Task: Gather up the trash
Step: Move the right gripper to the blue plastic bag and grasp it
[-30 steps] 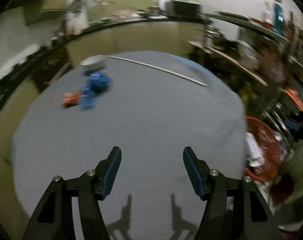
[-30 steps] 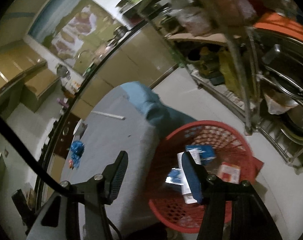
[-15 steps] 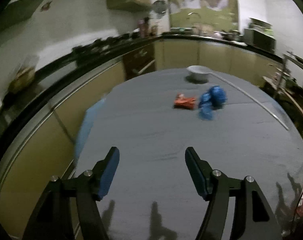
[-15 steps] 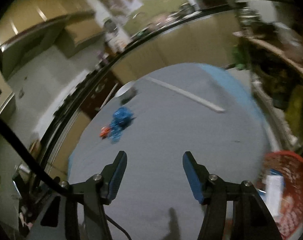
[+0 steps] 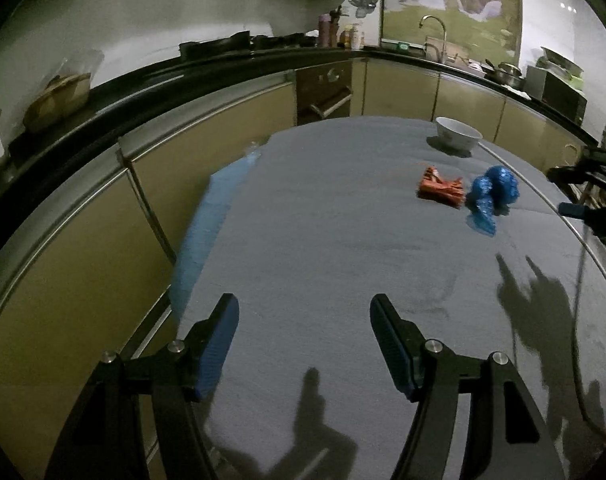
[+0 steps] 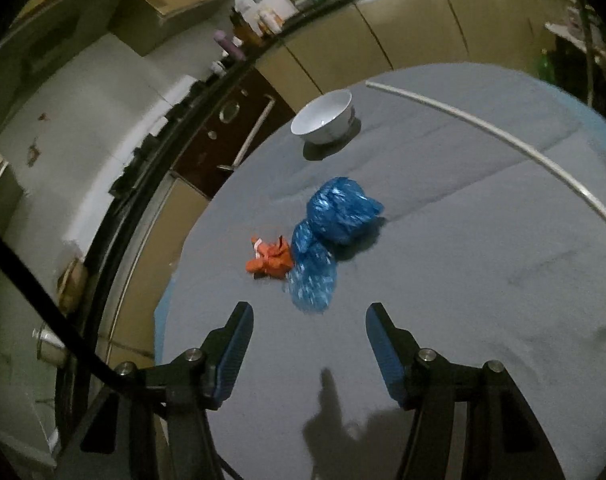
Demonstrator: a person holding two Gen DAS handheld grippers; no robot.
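A crumpled blue plastic bag [image 6: 329, 236] and a crumpled orange wrapper [image 6: 270, 260] lie side by side on the grey-covered table [image 6: 463, 300]. They also show in the left wrist view, the bag [image 5: 491, 196] at the far right and the wrapper [image 5: 441, 189] just left of it. My right gripper [image 6: 307, 340] is open and empty, hovering just short of the blue bag. My left gripper [image 5: 303, 336] is open and empty over the table's near left part, far from the trash. The right gripper's tips [image 5: 579, 196] show at the right edge of the left wrist view.
A white bowl [image 6: 323, 118] stands beyond the trash near the table's far edge. A thin white rod [image 6: 499, 136] lies across the table's right side. Kitchen cabinets and a counter [image 5: 223, 80] run along the left and back. The table's left edge [image 5: 207, 216] drops off.
Both grippers have swung left away from the red basket beside the table. The right gripper has come close to the blue bag and orange wrapper. The basket is out of view.
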